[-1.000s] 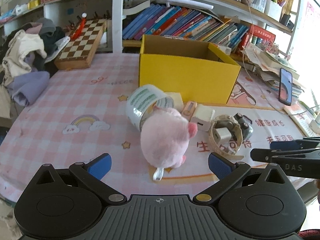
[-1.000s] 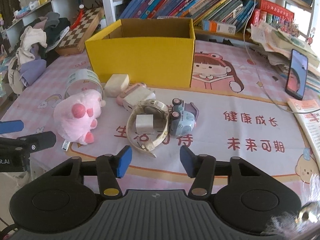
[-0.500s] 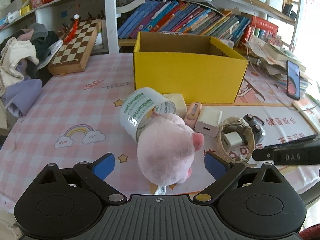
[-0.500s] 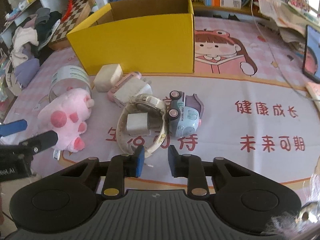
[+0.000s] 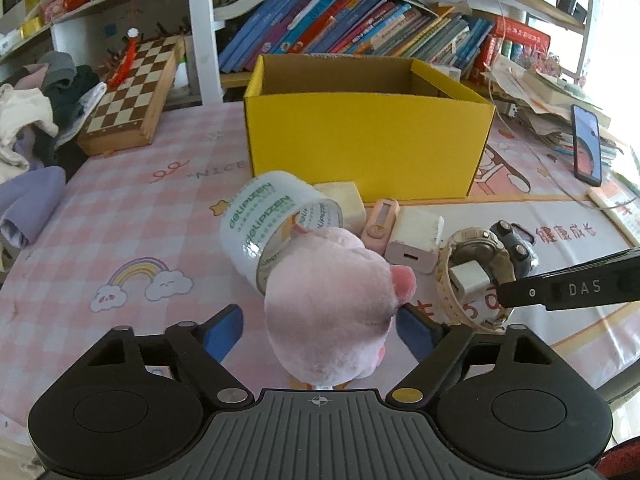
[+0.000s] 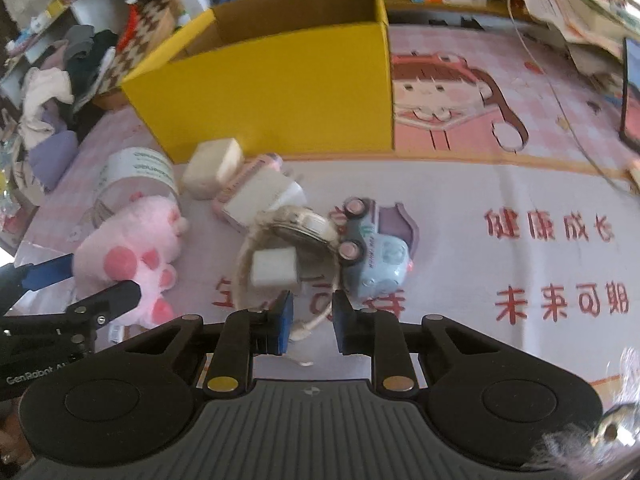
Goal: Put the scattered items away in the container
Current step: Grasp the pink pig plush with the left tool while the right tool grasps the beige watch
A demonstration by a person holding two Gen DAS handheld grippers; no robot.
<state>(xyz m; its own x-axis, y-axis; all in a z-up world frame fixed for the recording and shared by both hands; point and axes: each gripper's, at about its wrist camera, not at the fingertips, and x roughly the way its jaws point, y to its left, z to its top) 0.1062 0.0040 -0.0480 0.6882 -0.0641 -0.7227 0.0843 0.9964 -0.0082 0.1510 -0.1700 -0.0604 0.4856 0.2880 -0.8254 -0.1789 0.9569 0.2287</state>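
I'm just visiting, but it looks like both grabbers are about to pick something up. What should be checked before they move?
1. Left gripper jaws open around the pink plush: ok.
2. Plush actually clamped: not ok, pads not yet closed on it.
3. Right gripper lined up on the watch strap: ok.
4. Strap gripped: cannot tell.
5. Yellow box open, with room: ok.
6. Tape roll clear of the plush: not ok, it is right against it.
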